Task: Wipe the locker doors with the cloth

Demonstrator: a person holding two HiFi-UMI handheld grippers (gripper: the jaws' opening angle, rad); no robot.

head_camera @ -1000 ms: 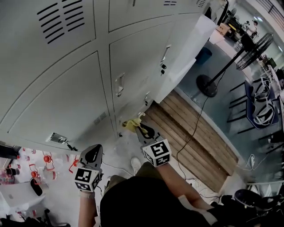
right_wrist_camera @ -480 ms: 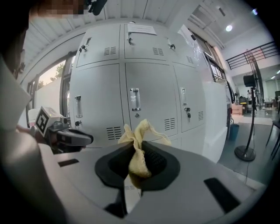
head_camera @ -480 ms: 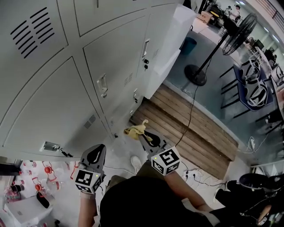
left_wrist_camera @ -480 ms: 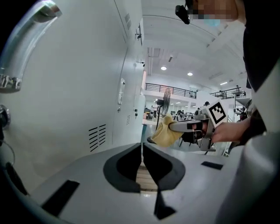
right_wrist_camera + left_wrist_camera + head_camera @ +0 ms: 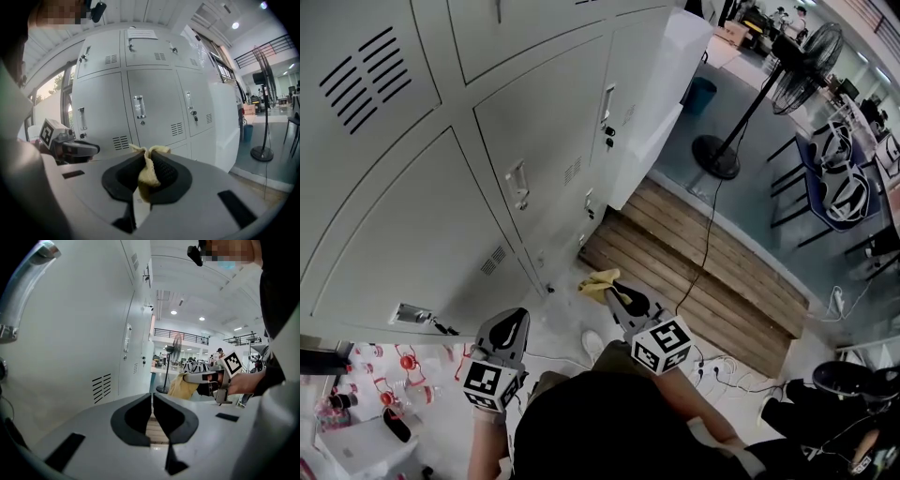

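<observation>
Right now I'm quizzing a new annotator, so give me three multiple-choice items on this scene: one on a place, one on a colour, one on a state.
1. Where is the cloth?
A) between the jaws of the right gripper
B) on the floor
C) over a locker handle

2. What colour is the cloth?
A) blue
B) yellow
C) red

3. How do the jaws of the left gripper stand?
A) wide apart
B) shut on the cloth
C) together, nothing between them

Key:
1 A, the right gripper view shows it pinched in the jaws.
2 B, it looks yellow in every view.
3 C, the left gripper view shows them closed and empty.
</observation>
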